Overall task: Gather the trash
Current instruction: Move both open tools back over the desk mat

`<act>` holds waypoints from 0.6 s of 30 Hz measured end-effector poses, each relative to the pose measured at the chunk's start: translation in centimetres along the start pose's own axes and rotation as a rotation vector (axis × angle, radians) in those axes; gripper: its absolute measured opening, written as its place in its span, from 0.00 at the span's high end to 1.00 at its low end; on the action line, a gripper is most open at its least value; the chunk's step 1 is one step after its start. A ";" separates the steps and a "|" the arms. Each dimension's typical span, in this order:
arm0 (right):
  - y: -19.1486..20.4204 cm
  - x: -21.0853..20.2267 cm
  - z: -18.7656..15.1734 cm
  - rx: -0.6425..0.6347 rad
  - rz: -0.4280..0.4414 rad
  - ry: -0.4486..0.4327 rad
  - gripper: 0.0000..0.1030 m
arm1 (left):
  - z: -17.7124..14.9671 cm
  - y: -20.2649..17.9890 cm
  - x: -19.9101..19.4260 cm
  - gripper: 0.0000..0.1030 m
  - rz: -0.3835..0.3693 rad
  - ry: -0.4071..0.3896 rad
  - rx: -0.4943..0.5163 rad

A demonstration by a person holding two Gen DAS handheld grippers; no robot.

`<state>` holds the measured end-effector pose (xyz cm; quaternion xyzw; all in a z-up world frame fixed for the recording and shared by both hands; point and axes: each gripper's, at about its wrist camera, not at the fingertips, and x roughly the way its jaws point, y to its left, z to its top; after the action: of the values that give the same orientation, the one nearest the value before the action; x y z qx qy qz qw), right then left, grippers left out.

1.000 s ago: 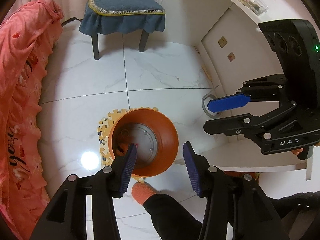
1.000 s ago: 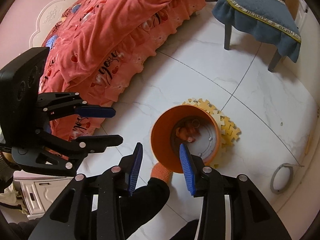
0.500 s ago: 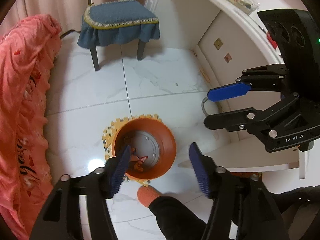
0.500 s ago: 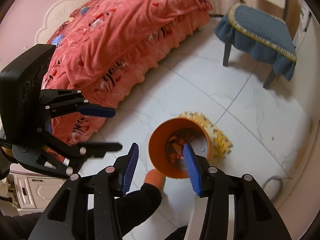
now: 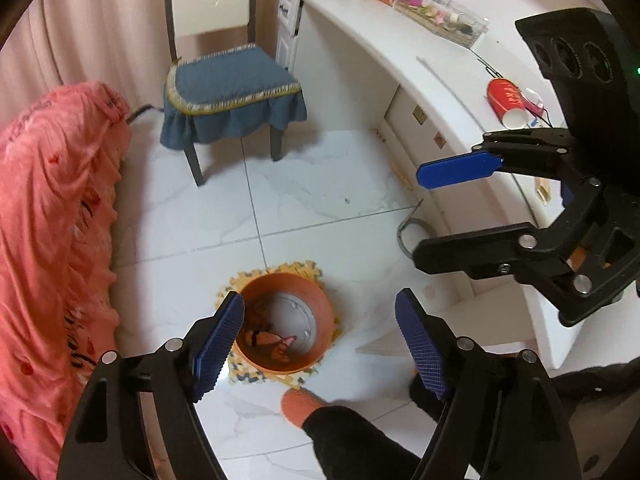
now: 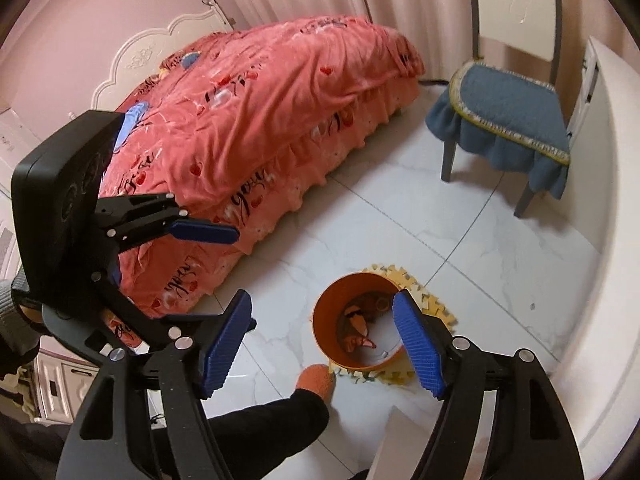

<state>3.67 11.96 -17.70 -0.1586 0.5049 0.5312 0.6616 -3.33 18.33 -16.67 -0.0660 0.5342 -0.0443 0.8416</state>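
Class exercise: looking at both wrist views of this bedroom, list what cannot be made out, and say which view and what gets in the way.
- Scraps in the orange bin: both views, too small to identify.
- Bin's near-left rim: left wrist view, behind the left hand-held gripper.
- Items in the clear box on the desk: left wrist view, too small.
- Grey ring on the floor: left wrist view, partly behind the desk.

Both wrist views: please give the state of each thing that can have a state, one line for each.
Left tongs: open, nothing between them; jaws have just been opening.
Right tongs: open, nothing between them; jaws have just been opening.
Orange bin: upright on the foam mat, no lid, orange scraps inside.
Red cup: lying on its side on the white desk.
Chair: upright, seat unoccupied.
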 end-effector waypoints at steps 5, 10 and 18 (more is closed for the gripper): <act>0.6 -4.5 -0.9 -0.031 -0.028 -0.059 0.24 | 1.1 -2.0 -2.3 0.17 0.036 -0.033 0.036; 0.6 -9.0 -1.7 -0.017 -0.048 -0.126 0.24 | 2.3 -4.2 -4.8 0.17 0.045 -0.079 0.049; -0.4 -16.4 -4.0 0.034 -0.085 -0.240 0.20 | 4.2 -8.9 -7.0 0.11 0.037 -0.135 0.130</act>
<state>3.20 -0.07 -5.83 -0.1041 0.4240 0.5093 0.7416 -2.56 10.81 -7.30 -0.0044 0.4736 -0.0586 0.8788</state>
